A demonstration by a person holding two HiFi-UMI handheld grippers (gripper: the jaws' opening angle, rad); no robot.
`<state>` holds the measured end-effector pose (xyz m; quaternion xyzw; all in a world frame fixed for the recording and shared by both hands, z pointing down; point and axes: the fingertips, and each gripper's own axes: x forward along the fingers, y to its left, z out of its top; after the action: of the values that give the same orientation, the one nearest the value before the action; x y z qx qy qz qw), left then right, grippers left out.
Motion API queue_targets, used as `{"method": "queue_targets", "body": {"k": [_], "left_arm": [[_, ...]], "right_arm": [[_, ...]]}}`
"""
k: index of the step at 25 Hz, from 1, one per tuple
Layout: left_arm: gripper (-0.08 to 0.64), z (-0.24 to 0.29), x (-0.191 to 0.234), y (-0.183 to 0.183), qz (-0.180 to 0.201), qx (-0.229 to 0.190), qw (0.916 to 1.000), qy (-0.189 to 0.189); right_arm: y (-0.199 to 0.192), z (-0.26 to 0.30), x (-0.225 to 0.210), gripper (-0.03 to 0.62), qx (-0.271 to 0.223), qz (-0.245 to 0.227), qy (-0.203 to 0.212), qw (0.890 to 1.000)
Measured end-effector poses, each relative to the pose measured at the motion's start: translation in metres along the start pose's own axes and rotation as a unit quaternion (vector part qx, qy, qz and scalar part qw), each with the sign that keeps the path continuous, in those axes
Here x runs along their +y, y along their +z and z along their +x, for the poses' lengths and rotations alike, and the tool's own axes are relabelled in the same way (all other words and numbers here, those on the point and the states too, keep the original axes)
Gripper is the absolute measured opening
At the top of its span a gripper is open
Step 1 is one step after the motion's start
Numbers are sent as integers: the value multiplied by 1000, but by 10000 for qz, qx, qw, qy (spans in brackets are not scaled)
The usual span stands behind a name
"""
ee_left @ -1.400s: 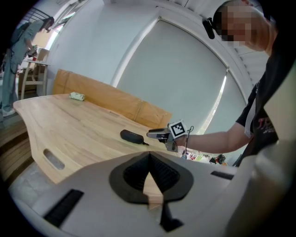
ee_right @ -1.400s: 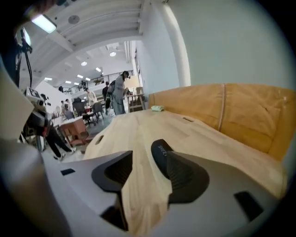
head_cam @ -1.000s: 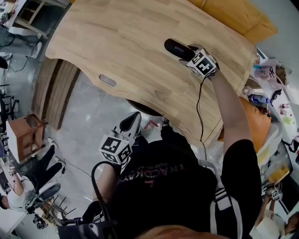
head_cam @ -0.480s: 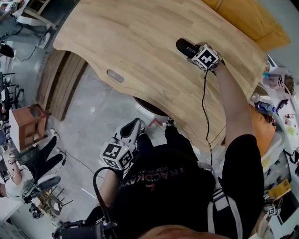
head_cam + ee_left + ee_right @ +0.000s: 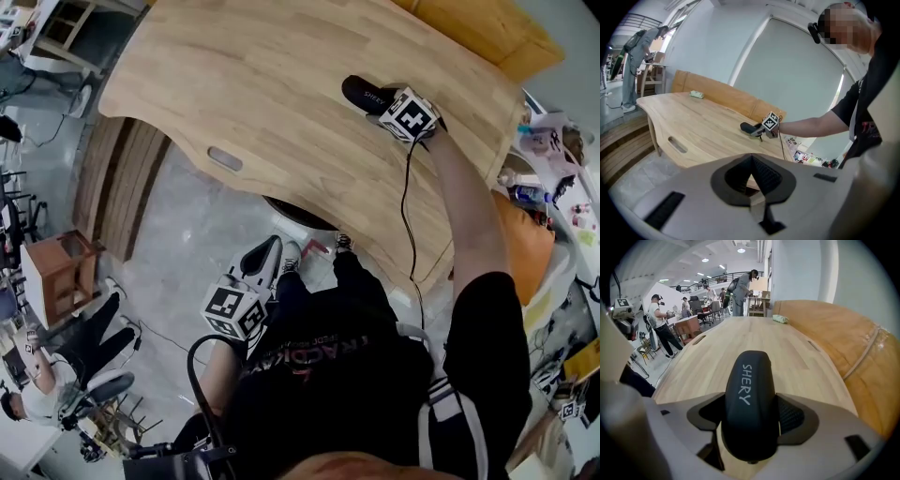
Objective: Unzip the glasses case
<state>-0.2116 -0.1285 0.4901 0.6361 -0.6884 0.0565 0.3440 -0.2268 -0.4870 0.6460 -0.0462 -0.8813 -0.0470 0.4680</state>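
- While the right gripper (image 5: 750, 414) clamps its jaws on the near end of the black case (image 5: 749, 394), the case lies on the wooden table (image 5: 253, 84), near its far right edge in the head view.
- White "SHERY" lettering runs along the top of the case.
- Held low over the floor (image 5: 187, 234), off the table and well apart from the case, the left gripper (image 5: 751, 172) has its jaws pressed together with nothing between them.

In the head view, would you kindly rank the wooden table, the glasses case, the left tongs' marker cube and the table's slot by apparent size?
1. wooden table
2. left tongs' marker cube, nearer the camera, so unsure
3. glasses case, partly hidden by the right tongs
4. table's slot
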Motion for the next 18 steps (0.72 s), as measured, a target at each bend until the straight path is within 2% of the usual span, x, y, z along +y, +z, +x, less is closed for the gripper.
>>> {"method": "queue_targets", "body": {"k": [4,11,18], "left_arm": [[6,1,-2,5,286,34,9985,-461],[6,-8,0,12,838,52,9885,-1257],[6,-25,-6,10,1194,76,9748,-1884]], "right_arm": [[-9,-32,19,350,-86,59,-226,9997],[-21,-95,67,348,-226,273,-734,9967],[-20,-155,139,348,-344,11,-1131,9930]]}}
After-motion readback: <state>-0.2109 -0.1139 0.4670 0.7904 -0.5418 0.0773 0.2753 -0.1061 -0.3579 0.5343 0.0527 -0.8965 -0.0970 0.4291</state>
